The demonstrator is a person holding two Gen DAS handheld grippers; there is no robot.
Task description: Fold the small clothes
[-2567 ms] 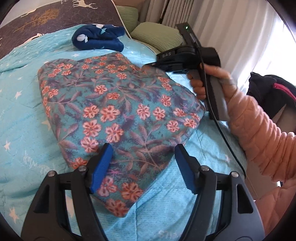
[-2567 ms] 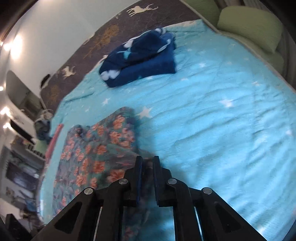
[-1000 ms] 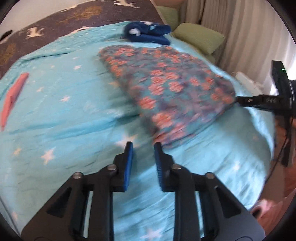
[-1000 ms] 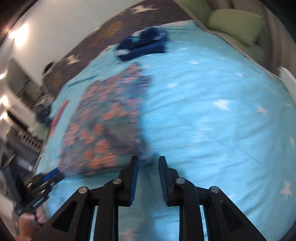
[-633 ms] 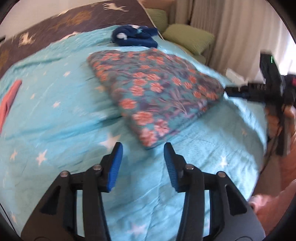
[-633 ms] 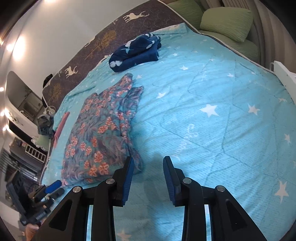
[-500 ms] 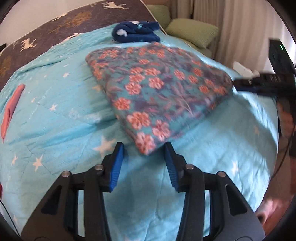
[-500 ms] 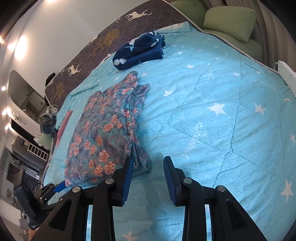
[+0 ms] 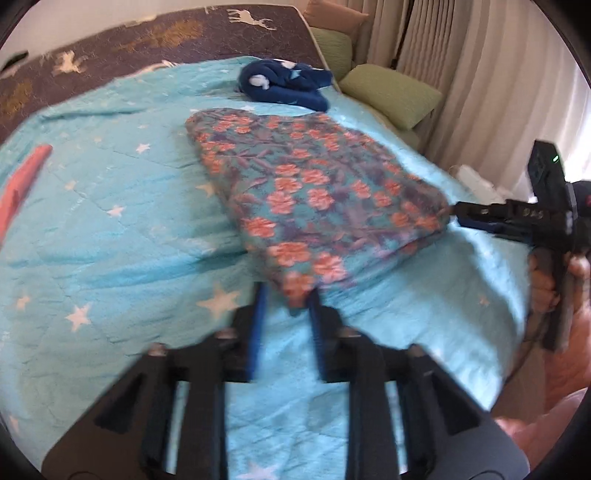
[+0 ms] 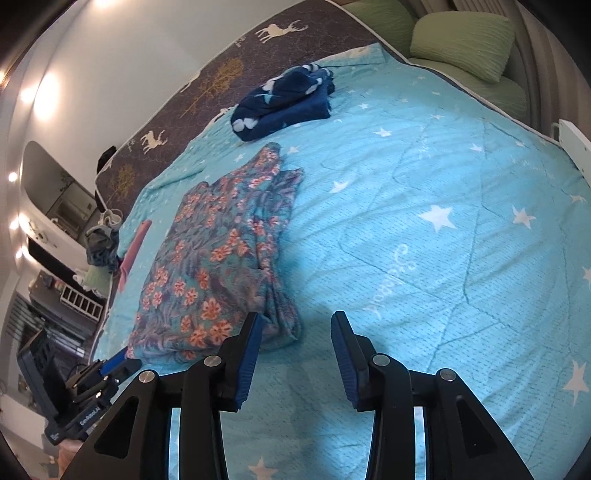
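Lying near-corner between left gripper (image 9: 286, 295) jaws: floral garment (image 9: 314, 192).

The folded garment (image 9: 314, 192) lies on the bed (image 9: 110, 229), with the bundled blanket (image 9: 284, 85) behind it near the headboard (image 9: 147, 33). Two pillows (image 9: 391, 94) lie beside the bed's right edge. The left tongs (image 9: 284, 306) sit at the garment's near corner, the right tongs (image 10: 295, 332) at its other near corner.
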